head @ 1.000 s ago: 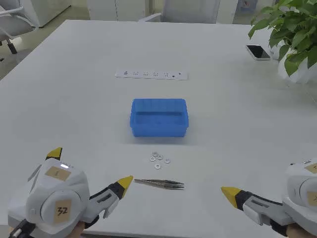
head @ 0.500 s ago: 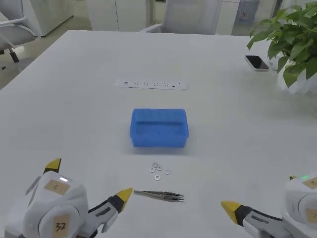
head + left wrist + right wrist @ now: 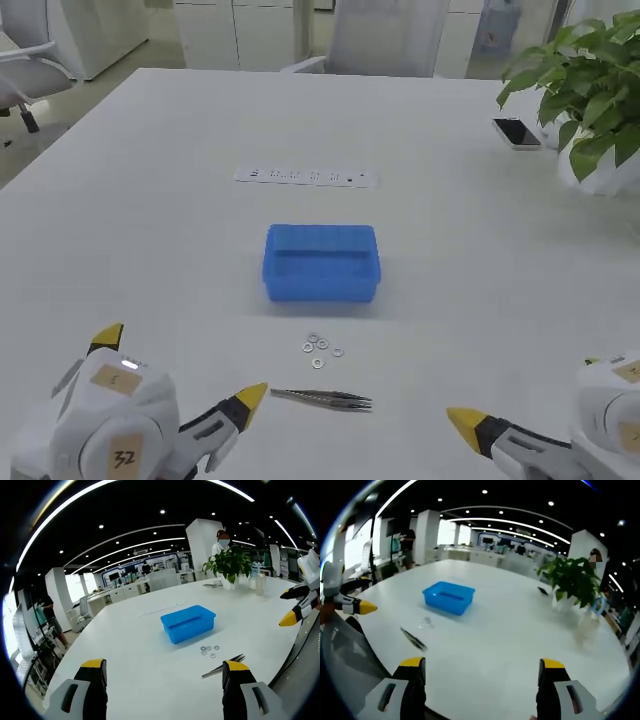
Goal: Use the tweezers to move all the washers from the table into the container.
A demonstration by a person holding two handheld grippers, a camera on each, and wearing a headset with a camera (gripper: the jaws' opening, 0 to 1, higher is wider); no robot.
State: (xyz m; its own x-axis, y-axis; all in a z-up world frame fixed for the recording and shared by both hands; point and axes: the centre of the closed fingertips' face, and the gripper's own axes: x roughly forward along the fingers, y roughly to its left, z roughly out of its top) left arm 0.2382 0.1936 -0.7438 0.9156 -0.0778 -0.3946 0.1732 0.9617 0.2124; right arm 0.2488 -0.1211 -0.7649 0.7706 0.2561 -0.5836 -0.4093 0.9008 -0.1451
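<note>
Several small metal washers (image 3: 321,348) (image 3: 208,650) (image 3: 425,622) lie in a cluster on the white table (image 3: 150,200), just in front of the blue container (image 3: 321,261) (image 3: 188,622) (image 3: 448,596). Metal tweezers (image 3: 322,398) (image 3: 223,664) (image 3: 413,639) lie flat a little nearer to me than the washers. My left gripper (image 3: 180,370) (image 3: 162,672) hovers open at the lower left, its yellow-tipped fingers (image 3: 248,393) close to the tweezers' left end. My right gripper (image 3: 481,670) is open at the lower right, one yellow fingertip (image 3: 462,420) showing, apart from the tweezers.
A white power strip (image 3: 306,176) lies beyond the container. A phone (image 3: 516,132) and a potted plant (image 3: 590,80) (image 3: 572,582) stand at the far right. Office chairs (image 3: 20,50) sit past the table's far edge. People stand in the background of both gripper views.
The head camera has tilted up, so the table contents sit lower in the picture. Neither the grippers nor the tweezers, washers or container have visibly moved.
</note>
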